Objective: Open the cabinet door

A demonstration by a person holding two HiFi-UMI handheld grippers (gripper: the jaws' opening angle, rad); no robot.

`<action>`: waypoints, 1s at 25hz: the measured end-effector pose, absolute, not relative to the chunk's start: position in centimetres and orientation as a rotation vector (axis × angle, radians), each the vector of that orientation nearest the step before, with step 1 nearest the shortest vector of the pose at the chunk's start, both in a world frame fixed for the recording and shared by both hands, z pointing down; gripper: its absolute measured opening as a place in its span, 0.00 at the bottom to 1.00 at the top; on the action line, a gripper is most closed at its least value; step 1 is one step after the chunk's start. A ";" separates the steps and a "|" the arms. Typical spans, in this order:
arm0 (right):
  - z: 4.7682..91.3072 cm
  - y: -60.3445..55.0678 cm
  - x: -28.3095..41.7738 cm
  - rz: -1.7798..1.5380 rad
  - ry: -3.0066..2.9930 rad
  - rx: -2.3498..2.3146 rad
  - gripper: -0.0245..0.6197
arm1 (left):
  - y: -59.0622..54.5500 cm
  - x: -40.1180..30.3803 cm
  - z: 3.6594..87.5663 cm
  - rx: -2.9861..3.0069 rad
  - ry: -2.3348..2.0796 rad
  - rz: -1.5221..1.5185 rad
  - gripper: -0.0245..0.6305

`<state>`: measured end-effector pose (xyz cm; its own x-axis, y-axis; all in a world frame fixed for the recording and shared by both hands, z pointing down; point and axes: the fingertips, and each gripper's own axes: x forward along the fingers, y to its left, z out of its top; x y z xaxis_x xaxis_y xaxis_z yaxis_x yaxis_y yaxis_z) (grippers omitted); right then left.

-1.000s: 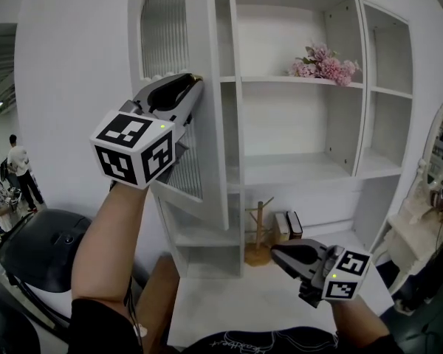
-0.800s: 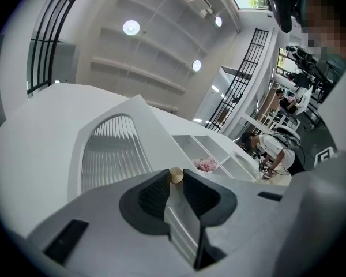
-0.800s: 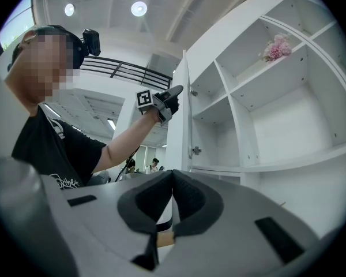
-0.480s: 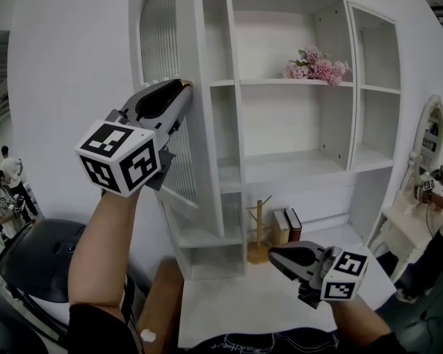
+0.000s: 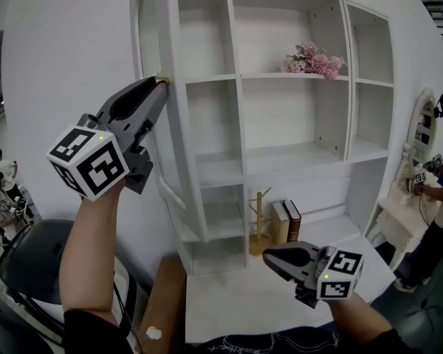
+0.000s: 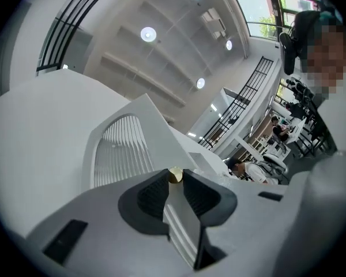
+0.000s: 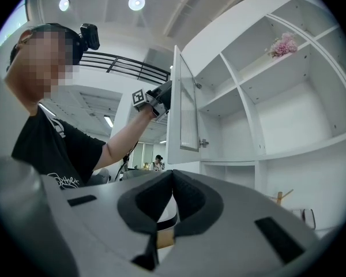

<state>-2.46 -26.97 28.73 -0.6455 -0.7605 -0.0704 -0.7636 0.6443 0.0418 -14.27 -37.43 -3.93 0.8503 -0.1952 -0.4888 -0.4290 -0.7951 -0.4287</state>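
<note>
Left tongs (image 5: pixel 160 82) sit upper left of the head view, angled up, clamped on the free edge of the cabinet door (image 5: pixel 181 146), w/ the little gold knob (image 6: pixel 175 175) poking out right at the tips. In the left gripper view the door edge runs straight btwn the pads, so it's a narrow grip on the panel itself. The door's already open, almost edge-on to the head cam, left of the white cabinet (image 5: pixel 280 124), slatted arched window facing away to the left.

Right tongs (image 5: pixel 267 251) are low, right of center, pointing about level, pads closed together w/ nothing in them, hanging over the white surface (image 5: pixel 229 308).

Inside the cabinet: pink flowers (image 5: pixel 314 60) on the upper shelf, a couple of books (image 5: pixel 286 221) upright at the bottom.
</note>
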 end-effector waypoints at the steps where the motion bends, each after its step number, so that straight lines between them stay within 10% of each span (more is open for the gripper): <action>1: 29.0 -27.0 -2.9 0.098 2.810 -1.301 0.05 | -37.4 -14.9 -3.9 -2.495 0.444 0.590 0.16; 25: 32.3 -25.3 -9.1 -0.026 2.854 -1.332 0.05 | -40.1 -28.4 -3.7 -2.696 0.205 0.897 0.16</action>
<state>-9.12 -25.31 32.25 -0.6421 -0.7665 0.0144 -0.7666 0.6420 -0.0117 -28.36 -40.14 -3.67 0.7959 -0.0421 -0.6040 -0.2240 -0.9473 -0.2290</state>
